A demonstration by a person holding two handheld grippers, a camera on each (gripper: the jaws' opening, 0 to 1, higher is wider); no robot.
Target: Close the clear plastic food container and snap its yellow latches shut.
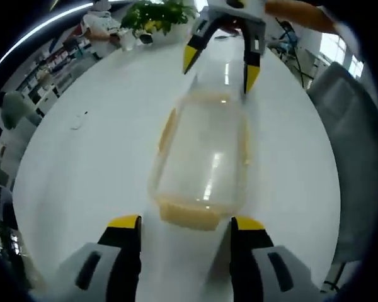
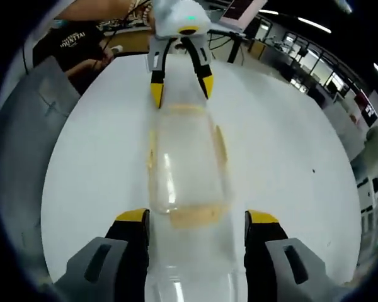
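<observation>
A white table (image 1: pixel 82 163) carries the clear container (image 1: pixel 205 157) lengthwise between both tongs (yellow latches (image 1: pixel 189 216) at its ends). Left tongs (image 1: pixel 186 225) gape open at one end; right tongs (image 2: pixel 196 217), also open, straddle the opposite end.

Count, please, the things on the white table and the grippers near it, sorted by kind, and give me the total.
Clear plastic food container: 1
Grippers: 2, the left gripper and the right gripper, one at each end of the container
Potted plant at the far edge of the table: 1
Total: 4
</observation>
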